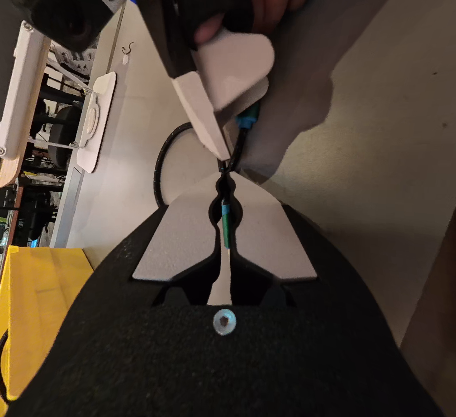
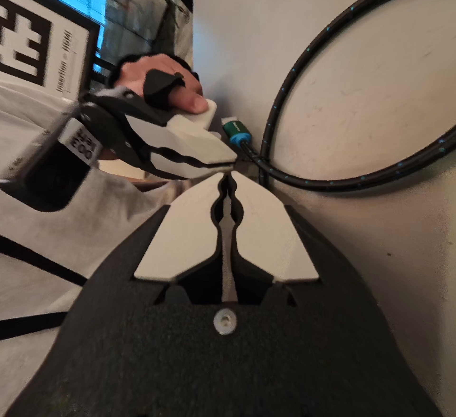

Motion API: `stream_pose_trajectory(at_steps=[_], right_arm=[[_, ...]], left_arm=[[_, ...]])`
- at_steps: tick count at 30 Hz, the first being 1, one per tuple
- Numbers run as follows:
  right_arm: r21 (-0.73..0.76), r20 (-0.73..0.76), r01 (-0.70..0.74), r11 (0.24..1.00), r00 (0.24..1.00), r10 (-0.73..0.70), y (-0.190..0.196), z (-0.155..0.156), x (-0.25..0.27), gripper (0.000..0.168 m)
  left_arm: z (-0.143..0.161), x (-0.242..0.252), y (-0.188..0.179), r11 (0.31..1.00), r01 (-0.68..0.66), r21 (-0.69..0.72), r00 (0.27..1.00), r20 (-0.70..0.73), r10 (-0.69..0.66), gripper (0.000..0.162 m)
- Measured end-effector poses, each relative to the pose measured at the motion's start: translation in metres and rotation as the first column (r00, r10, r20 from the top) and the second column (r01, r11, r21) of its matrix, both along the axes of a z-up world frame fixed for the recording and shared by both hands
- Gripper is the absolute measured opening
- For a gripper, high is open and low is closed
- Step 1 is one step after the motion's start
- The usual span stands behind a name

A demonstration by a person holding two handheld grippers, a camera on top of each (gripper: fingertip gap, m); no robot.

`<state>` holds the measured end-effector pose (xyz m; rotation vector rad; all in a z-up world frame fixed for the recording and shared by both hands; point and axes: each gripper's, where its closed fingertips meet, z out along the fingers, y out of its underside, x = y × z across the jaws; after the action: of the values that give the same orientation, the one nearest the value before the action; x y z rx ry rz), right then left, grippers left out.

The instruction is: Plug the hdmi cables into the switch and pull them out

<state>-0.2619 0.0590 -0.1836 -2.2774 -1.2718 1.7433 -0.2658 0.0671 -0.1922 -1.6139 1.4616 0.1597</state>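
On the pale desk [image 2: 345, 84] we see one black braided HDMI cable [image 2: 345, 184] curled into a loop that crosses over itself. We take that crossing as our landmark. Just beyond the crossing, one green connector [image 2: 232, 128] with a blue collar lies free on the desk, its metal tip bare and plugged into nothing. A second green connector [image 1: 249, 118] lies just beside the crossing, tucked under the right hand-held gripper [image 2: 228, 178].

Both tools converge on the crossing, tip almost against tip. The left hand-held gripper [image 1: 223, 179] has its white fingers drawn to a narrow slit, their tips together. The right one is equally narrow. The cable strands run out from directly under both sets of tips, but we cannot tell whether either tool actually pinches the cable or merely rests on it.

No switch is recognisable near the loop in either view. We therefore judge the task to be at an early or in-between stage. No plug is seated at this moment. What remains, as far as we can judge, is taking a connector by its body, aligning it with a port, inserting it and withdrawing it.
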Motion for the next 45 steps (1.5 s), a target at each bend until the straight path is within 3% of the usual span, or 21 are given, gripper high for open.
stream_pose_trajectory(at_steps=[2, 8, 16, 25, 35, 40, 43, 45], right_arm=[[-0.044, 0.020, -0.008, 0.999, 1.000, 0.009, -0.002, -0.003, 0.000, 0.009], [-0.062, 0.016, -0.048, 0.997, 0.999, 0.049, -0.009, -0.003, -0.001, 0.007], [-0.038, 0.020, -0.098, 0.994, 0.995, 0.099, -0.011, -0.006, 0.005, 0.000], [0.007, 0.052, -0.096, 0.995, 0.994, 0.095, -0.012, -0.009, 0.009, 0.000], [0.130, 0.123, -0.110, 0.985, 0.988, 0.094, -0.012, -0.014, 0.008, 0.000], [0.110, 0.063, -0.049, 0.993, 0.997, 0.042, -0.005, -0.009, 0.009, 0.000], [0.156, 0.033, -0.041, 0.987, 0.999, 0.037, 0.000, -0.005, 0.013, 0.003], [0.224, 0.007, -0.049, 0.973, 0.999, 0.048, 0.002, -0.002, 0.014, 0.008]], left_arm=[[0.001, 0.003, -0.001, 1.000, 0.010, 0.012, 1.000, 0.000, -0.010, 0.000], [0.003, 0.008, -0.007, 0.994, 0.059, 0.094, 0.998, -0.043, -0.055, 0.000], [0.003, 0.012, -0.010, 0.992, 0.079, 0.097, 0.996, -0.041, -0.075, 0.000], [0.005, 0.009, -0.006, 0.995, 0.003, -0.095, 0.990, 0.140, 0.011, 0.000], [0.007, 0.017, -0.003, 0.944, -0.036, -0.328, 0.946, 0.292, 0.137, 0.000], [0.004, 0.011, -0.001, 0.934, -0.026, -0.358, 0.942, 0.302, 0.142, 0.001], [-0.001, 0.001, -0.002, 0.939, -0.065, -0.339, 0.952, 0.261, 0.160, 0.018], [-0.001, -0.004, -0.004, 0.939, -0.077, -0.336, 0.950, 0.261, 0.171, 0.017]])
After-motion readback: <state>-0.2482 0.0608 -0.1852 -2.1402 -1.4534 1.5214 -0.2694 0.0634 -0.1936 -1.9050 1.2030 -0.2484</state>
